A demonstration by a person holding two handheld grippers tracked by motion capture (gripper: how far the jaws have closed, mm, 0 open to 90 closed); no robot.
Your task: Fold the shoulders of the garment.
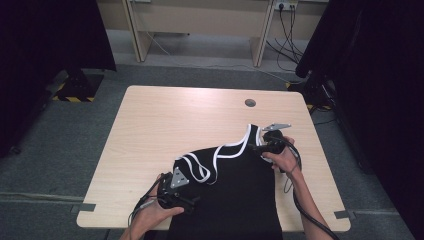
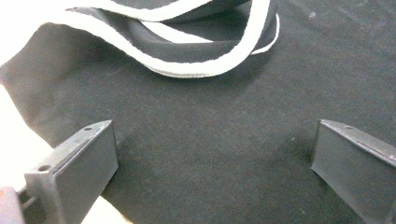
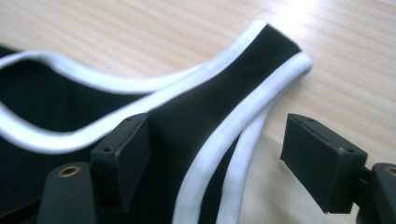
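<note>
A black sleeveless top [image 1: 240, 190] with white trim lies on the light wooden table [image 1: 165, 125], and its hem runs off the near edge. My left gripper [image 1: 187, 197] rests at the top's left side, jaws open wide [image 2: 212, 140] over flat black fabric [image 2: 210, 93] and gripping nothing. A folded white-edged strap [image 2: 187, 70] lies just ahead of it. My right gripper [image 1: 255, 146] is at the far right shoulder strap [image 1: 247, 137]. In the right gripper view that strap [image 3: 261, 56] runs between the open jaws [image 3: 219, 135], and the pads stand clear of it.
A round cable hole [image 1: 250, 103] sits near the table's far edge. Bare wood spreads to the left and far side of the top. Black curtains [image 1: 50, 35] hang on both sides, and another desk [image 1: 200, 20] stands beyond with cables [image 1: 287, 30] on the floor.
</note>
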